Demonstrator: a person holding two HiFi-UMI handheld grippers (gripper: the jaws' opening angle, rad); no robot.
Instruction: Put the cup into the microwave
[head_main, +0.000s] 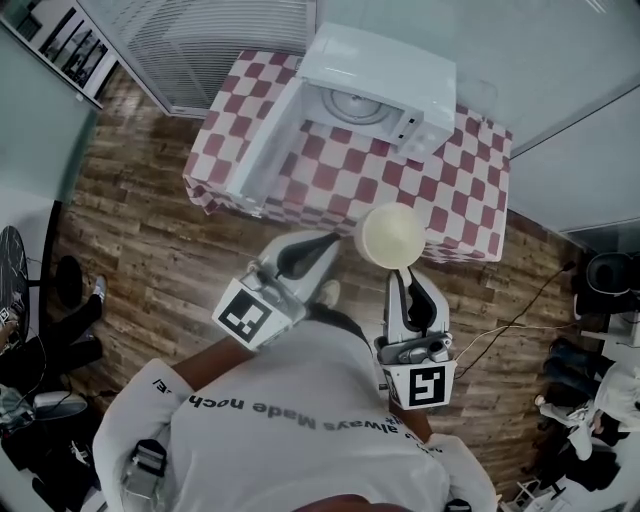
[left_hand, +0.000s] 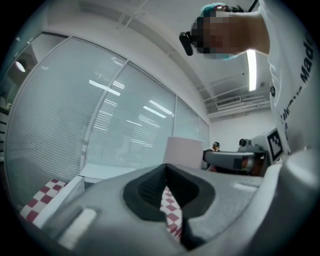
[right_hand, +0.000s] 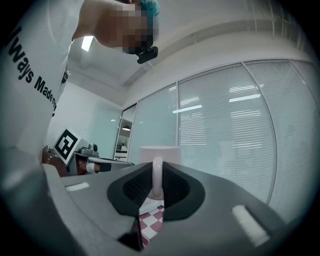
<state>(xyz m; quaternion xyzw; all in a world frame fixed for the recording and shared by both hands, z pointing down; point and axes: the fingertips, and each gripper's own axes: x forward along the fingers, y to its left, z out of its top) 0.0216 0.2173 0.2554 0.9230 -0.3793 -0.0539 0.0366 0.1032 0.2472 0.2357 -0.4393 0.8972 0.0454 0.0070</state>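
1. Right gripper view: the right gripper (right_hand: 157, 189) has its jaws clamped on the cup (right_hand: 159, 153) handle.
2. Head view: the cup is in front of the open microwave (head_main: 378, 88), above the near edge of the checkered table (head_main: 455, 205).
3. The left gripper (left_hand: 165, 196) has its jaws together and holds nothing.

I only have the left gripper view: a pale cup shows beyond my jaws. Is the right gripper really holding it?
Observer: Yes, the right gripper is shut on the handle of the cup.
Operator: Is the microwave door open?
Observer: Yes, the microwave has its door swung open to the left.
Operator: Is the cup inside yet?
Observer: No, it is held outside, on the person's side of the opening, near the front edge of the checkered table.
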